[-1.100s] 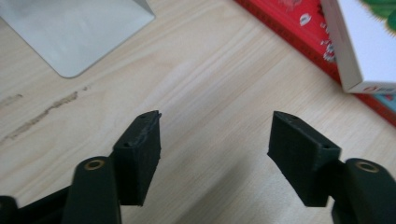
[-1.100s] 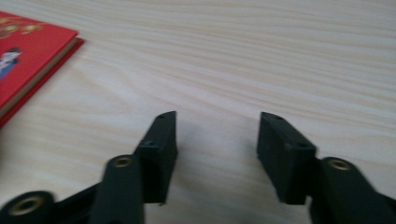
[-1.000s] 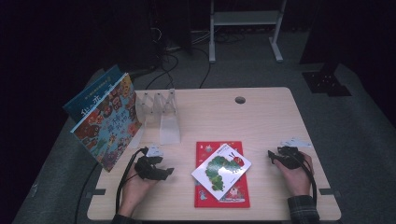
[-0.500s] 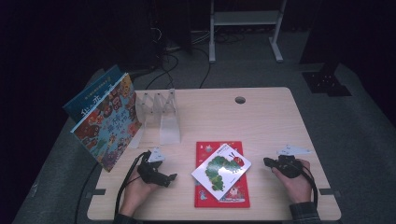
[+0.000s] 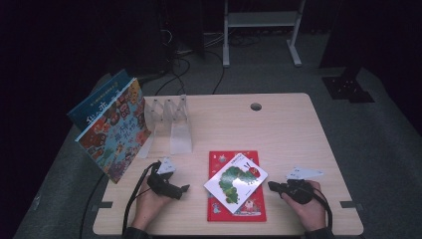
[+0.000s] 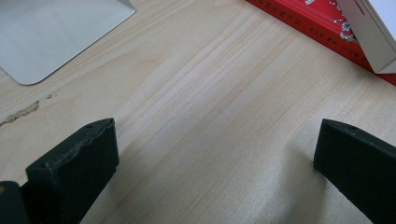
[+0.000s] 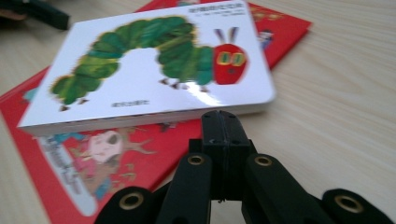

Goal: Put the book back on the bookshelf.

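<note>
The white caterpillar book [image 5: 236, 182] lies askew on the red book [image 5: 234, 186] on the desk [image 5: 278, 129]. The right hand-held gripper [image 7: 219, 122], jaws just closed on nothing, is aimed at its edge, so it could be pushed off rather than lifted. The left hand-held gripper [image 5: 183, 189], just opened wide and empty, is kept well short of both books.

Two picture books [image 5: 115, 130] lean against clear rack [image 5: 171, 119], table's [image 5: 288, 129] left-rear.
</note>
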`<state>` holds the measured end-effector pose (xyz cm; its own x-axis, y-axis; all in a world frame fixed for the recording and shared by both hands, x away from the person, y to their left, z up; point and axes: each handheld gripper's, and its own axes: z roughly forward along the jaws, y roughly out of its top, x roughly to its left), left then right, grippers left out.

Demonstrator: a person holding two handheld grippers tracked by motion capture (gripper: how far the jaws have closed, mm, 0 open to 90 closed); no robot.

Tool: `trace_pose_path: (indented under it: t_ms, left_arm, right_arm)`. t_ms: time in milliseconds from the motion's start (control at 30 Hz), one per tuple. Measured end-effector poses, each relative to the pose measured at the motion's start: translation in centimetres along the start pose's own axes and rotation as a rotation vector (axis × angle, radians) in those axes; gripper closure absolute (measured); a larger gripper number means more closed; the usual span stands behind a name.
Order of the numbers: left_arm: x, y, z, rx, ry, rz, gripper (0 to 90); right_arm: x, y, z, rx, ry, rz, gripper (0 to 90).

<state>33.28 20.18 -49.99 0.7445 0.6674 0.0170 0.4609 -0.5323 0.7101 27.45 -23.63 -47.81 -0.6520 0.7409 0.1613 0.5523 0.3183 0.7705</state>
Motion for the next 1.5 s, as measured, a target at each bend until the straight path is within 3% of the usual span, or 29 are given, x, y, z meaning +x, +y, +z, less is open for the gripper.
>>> trace_pose_path:
  t_ms: [133,533,700,1133,1500]
  left_arm:
    - [0.1,0.0,0.1,-0.004,-0.001,0.003,0.0]
    - [0.1,0.1,0.1,-0.001,-0.001,0.002,0.0]
    - [0.1,0.0,0.1,-0.004,-0.001,0.002,0.0]
    - [0.1,0.1,0.1,-0.004,-0.002,0.004,0.0]
    - [0.0,0.2,0.2,-0.004,-0.025,0.026,0.0]
  right_arm:
    - [1.9,0.2,0.7,0.008,0.066,-0.045,89.5]
    - [4.5,0.7,3.3,0.031,0.172,-0.097,89.5]
    - [4.6,0.8,3.7,0.028,0.186,-0.095,89.5]
    - [6.4,2.3,5.8,0.020,0.214,-0.107,89.5]
    - [7.1,3.7,7.7,0.021,0.222,-0.120,89.4]
